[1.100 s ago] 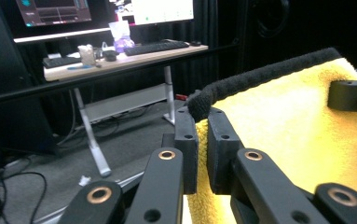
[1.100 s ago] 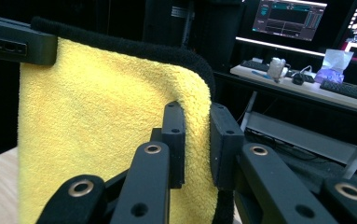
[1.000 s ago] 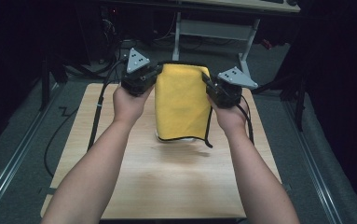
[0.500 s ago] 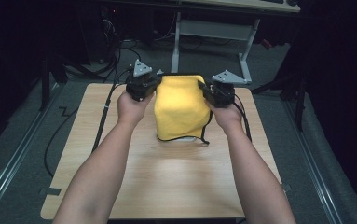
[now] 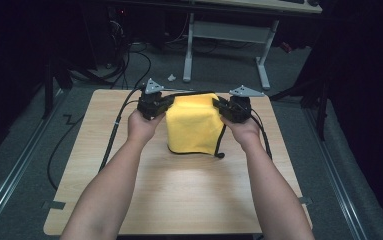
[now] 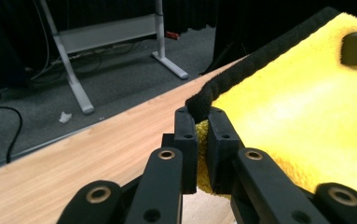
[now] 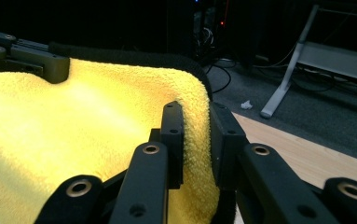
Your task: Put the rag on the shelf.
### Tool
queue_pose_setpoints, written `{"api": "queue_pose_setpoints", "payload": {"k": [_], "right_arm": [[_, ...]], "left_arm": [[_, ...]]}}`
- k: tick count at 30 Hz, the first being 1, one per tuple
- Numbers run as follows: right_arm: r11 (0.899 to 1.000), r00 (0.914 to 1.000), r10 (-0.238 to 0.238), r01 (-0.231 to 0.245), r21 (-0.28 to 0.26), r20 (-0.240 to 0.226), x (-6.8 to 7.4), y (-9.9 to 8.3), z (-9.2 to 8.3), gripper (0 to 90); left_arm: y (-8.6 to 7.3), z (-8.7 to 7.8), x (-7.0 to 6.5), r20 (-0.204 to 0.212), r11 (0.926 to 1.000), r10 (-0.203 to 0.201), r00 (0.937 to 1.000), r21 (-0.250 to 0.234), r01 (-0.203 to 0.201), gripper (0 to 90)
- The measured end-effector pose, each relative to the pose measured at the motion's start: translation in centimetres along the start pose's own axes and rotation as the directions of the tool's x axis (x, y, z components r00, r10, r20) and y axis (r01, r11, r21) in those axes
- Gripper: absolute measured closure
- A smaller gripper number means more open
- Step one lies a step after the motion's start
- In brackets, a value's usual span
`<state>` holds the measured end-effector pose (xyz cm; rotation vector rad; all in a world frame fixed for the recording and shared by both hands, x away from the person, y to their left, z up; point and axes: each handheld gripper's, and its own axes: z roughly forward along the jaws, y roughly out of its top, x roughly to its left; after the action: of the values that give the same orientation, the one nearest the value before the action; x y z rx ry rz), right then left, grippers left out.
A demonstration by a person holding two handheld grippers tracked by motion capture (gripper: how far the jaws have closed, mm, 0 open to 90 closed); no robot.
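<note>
While I hold both tools up at the far part of the worktop (image 5: 179, 190), high view shows the yellow cloth (image 5: 195, 125) hanging btwn them: left tool (image 5: 165, 103) has its far-left corner, right tool (image 5: 220, 106) the far-right one. Top edge is stretched across, so the cloth drapes toward me, w/ its near hem and a small black loop resting on the wood. My guess: two-corner hold keeps it spread flat for a fold or lay-down.

Left tool view: left tool (image 6: 203, 140) is clamped on the cloth (image 6: 302, 112) right at the black edging, jaws nearly together w/ terry pinched btwn. Gripping at the trim prob. gives a firmer bite. Other tool's tip sits at the far corner, upper right.

Right tool view: right tool (image 7: 195, 140) is also closed on the cloth (image 7: 73, 126), fabric folded down btwn the jaws at the corner. Black edging runs across the top to the left tool's jaws, upper left.
</note>
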<state>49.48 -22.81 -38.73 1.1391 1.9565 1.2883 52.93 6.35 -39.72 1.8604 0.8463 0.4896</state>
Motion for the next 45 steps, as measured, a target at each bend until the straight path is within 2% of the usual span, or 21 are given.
{"api": "queue_pose_setpoints", "payload": {"k": [2,9,11,15,19,21,25,27,29,34,40,45], "right_arm": [[1.000,1.0000,-0.007,0.008,0.010,-0.006,-0.1,-0.2,-0.1,77.3],[0.999,0.9997,0.017,-0.016,0.046,-0.017,-0.3,-1.2,-0.3,79.7],[0.998,0.9993,0.031,-0.029,0.048,-0.024,-0.3,-1.5,-0.1,80.8],[0.997,0.9969,0.065,-0.062,0.049,-0.045,-0.4,-2.0,0.1,81.4],[0.995,0.9934,0.093,-0.089,0.052,-0.067,-0.7,-2.3,0.4,81.2],[0.995,0.9933,0.091,-0.087,0.053,-0.071,-0.9,-2.6,0.5,81.0],[0.995,0.9937,0.080,-0.075,0.071,-0.078,-1.0,-3.2,0.7,81.1],[0.994,0.9929,0.090,-0.084,0.071,-0.079,-1.1,-3.5,0.9,81.0],[0.993,0.9924,0.098,-0.093,0.066,-0.074,-1.0,-3.6,1.0,80.9],[0.990,0.9894,0.126,-0.122,0.068,-0.072,-1.0,-4.0,1.2,80.3],[0.988,0.9883,0.139,-0.134,0.078,-0.064,-0.9,-4.9,1.4,80.3],[0.984,0.9851,0.159,-0.153,0.089,-0.066,-1.0,-5.7,1.8,80.3]], "left_arm": [[-0.2,0.1,0.0,0.006,0.9999,-0.015,0.9999,0.001,0.015,84.2],[-0.8,0.1,0.2,0.031,0.9979,-0.064,0.9975,0.008,0.064,84.2],[-1.2,0.3,0.4,0.041,0.9965,-0.080,0.9959,0.027,0.079,84.1],[-2.3,0.6,1.1,0.080,0.9901,-0.139,0.9870,0.029,0.137,84.1],[-3.3,1.1,1.5,0.112,0.9844,-0.175,0.9781,0.038,0.172,84.2],[-3.8,1.2,1.6,0.129,0.9814,-0.191,0.9730,0.038,0.188,84.1],[-4.4,1.5,1.7,0.141,0.9802,-0.196,0.9704,0.053,0.190,84.1],[-4.6,1.6,1.7,0.146,0.9772,-0.211,0.9665,0.053,0.206,84.0],[-4.8,1.5,1.7,0.145,0.9773,-0.211,0.9667,0.050,0.206,84.0],[-5.4,1.5,1.7,0.151,0.9733,-0.228,0.9619,0.061,0.221,83.9],[-6.0,1.6,1.6,0.157,0.9755,-0.217,0.9634,0.071,0.209,83.9],[-6.7,1.9,1.6,0.160,0.9732,-0.225,0.9611,0.086,0.213,84.0]]}}
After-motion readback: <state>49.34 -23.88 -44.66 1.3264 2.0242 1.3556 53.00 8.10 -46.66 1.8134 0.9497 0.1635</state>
